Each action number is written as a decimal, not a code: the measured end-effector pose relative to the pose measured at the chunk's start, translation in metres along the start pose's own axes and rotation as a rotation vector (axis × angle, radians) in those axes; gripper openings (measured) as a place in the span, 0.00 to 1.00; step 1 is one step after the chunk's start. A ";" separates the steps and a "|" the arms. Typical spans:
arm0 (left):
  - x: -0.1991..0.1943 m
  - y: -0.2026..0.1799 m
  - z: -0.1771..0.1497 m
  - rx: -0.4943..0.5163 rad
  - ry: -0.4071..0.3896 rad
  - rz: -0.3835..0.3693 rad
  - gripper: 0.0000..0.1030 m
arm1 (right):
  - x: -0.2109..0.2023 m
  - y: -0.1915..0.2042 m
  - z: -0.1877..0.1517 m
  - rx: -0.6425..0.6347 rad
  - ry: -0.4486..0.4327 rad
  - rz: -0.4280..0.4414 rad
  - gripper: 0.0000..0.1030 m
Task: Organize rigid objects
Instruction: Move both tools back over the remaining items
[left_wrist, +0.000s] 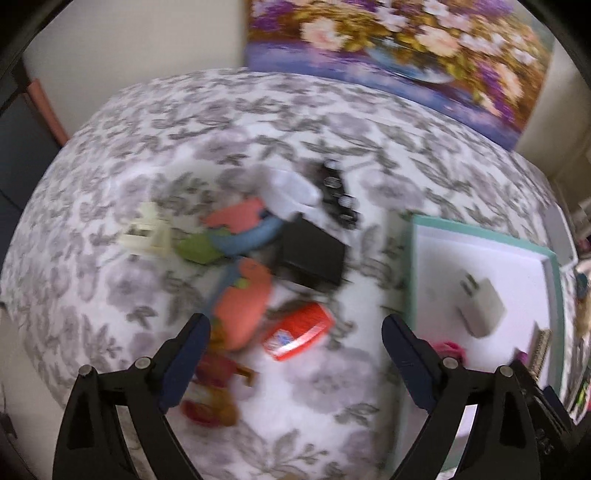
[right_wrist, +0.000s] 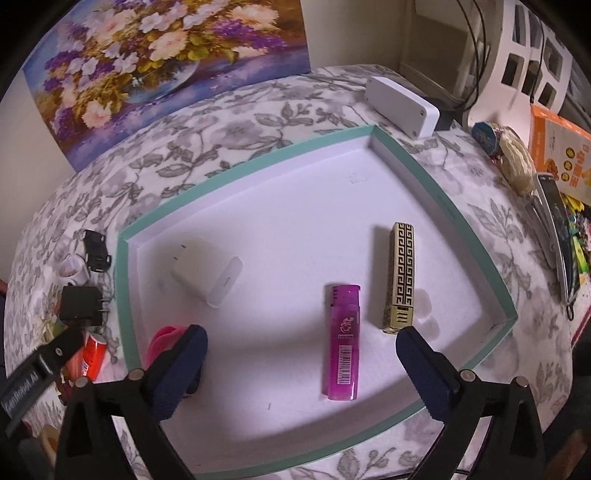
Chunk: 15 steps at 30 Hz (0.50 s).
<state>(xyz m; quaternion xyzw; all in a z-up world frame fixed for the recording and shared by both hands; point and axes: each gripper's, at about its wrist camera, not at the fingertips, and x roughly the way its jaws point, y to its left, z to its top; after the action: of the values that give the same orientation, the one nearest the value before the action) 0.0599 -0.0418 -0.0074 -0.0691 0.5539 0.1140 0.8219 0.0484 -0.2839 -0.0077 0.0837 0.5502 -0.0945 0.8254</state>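
Left wrist view blurs the toy pile (left_wrist: 240, 266); both tongs, left (left_wrist: 295, 332) and right (right_wrist: 301, 347), gape empty.

Purple lighter (right_wrist: 343, 341) — barcode only, no legible txt.

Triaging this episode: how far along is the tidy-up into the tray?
Done: the teal-rimmed tray holds a white charger, purple lighter, gold patterned case and a pink item.

In hand: nothing; left gripper and right gripper both open, empty.

Left: pile on the tablecloth, including black adapter, red box, toy car, cream clip.
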 end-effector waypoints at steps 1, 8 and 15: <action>-0.001 0.004 0.001 -0.004 -0.004 0.009 0.92 | -0.001 0.001 0.000 -0.004 -0.004 0.001 1.00; -0.014 0.030 0.012 -0.042 -0.063 0.056 0.92 | -0.019 0.022 0.000 -0.051 -0.063 0.041 1.00; -0.019 0.055 0.018 -0.125 -0.080 -0.025 0.92 | -0.042 0.066 -0.007 -0.127 -0.115 0.135 1.00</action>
<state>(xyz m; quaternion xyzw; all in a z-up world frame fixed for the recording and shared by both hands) 0.0551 0.0137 0.0175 -0.1225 0.5116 0.1409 0.8387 0.0426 -0.2156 0.0308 0.0624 0.5001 -0.0080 0.8637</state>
